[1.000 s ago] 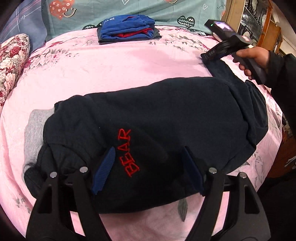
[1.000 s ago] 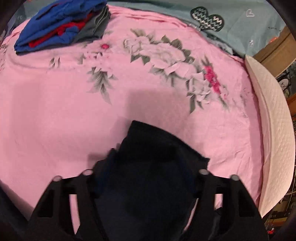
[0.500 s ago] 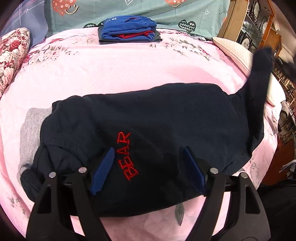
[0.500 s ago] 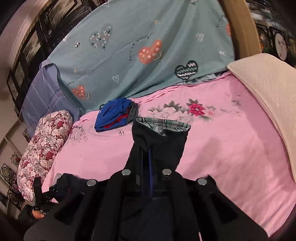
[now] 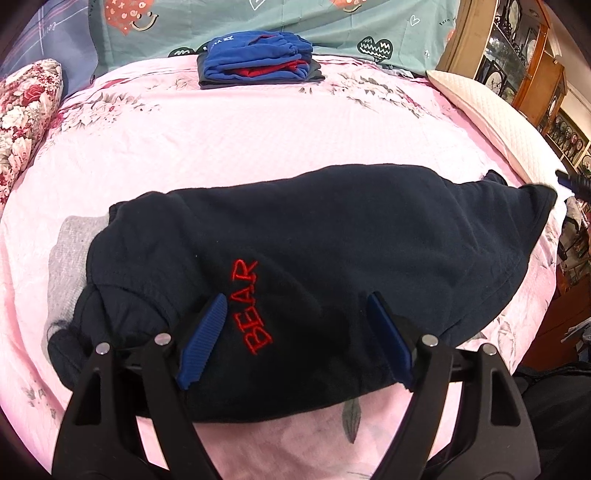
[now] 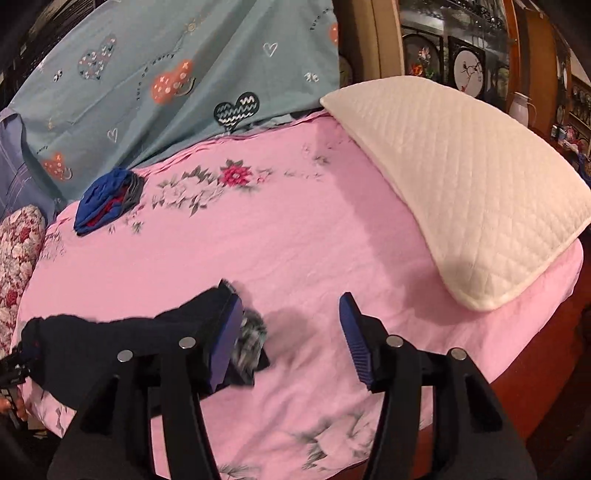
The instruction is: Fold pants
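Across the middle of the pink floral bed sheet (image 5: 229, 140) lie the dark navy pants (image 5: 332, 236), folded into a broad flat bundle with "BEAR" stitched in red (image 5: 253, 306) on the near part of the top layer. At the left end a patch of grey fabric (image 5: 68, 254) shows from under the navy cloth. The left tongs (image 5: 295, 339) stand spread wide apart, their ribbed blue pads (image 5: 203, 339) on either side of the red lettering and close over the cloth; nothing is gripped between them, and whether the pads touch the fabric cannot be told. In the right wrist view the right tongs (image 6: 288, 336) are likewise parted and grip nothing, with bare pink sheet between the two fingers; the left finger sits just beside the end of the pants (image 6: 122, 339), where a bit of checked lining (image 6: 251, 332), somewhat blurred, is turned out onto the sheet. At the far side of the bed, against the teal heart-patterned cloth (image 5: 258, 26), rests a stack of folded blue, red and grey clothes (image 5: 258, 62). A cream quilted pillow (image 6: 461, 177) lies along the right edge of the bed, and a red flowered cushion (image 5: 22, 110) at the left.
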Demonstrator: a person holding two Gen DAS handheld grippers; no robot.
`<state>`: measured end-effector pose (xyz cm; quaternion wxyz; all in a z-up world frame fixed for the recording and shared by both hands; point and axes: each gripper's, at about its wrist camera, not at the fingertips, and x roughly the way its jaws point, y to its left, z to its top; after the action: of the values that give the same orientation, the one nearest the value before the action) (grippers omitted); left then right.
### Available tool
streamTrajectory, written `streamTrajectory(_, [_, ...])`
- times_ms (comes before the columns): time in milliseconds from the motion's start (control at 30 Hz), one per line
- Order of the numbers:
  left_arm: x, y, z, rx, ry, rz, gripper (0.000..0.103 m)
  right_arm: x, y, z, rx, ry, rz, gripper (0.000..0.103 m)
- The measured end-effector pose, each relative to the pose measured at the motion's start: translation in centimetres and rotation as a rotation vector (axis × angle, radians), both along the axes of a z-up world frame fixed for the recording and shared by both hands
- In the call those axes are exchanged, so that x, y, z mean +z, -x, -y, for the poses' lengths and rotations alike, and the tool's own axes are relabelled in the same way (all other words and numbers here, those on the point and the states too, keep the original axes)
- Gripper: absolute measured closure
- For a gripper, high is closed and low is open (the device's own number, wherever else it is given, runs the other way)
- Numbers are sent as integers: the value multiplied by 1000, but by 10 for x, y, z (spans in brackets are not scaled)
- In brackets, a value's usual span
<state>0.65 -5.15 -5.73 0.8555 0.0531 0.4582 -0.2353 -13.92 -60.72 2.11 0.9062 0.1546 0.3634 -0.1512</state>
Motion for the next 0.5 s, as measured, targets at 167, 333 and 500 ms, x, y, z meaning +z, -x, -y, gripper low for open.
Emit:
streamTrajectory(167, [-1,-2,-1,6,0,-6,23,-25,-49,-9,143,1,-201,36])
streamTrajectory(333, [0,-6,-1,4,-13,-9,23,-85,-80,-25,212,-51,-406,44])
streamTrajectory(500, [2,-8,-18,14,-42,-2,28,-61,-79,-67,382,42,-308,99])
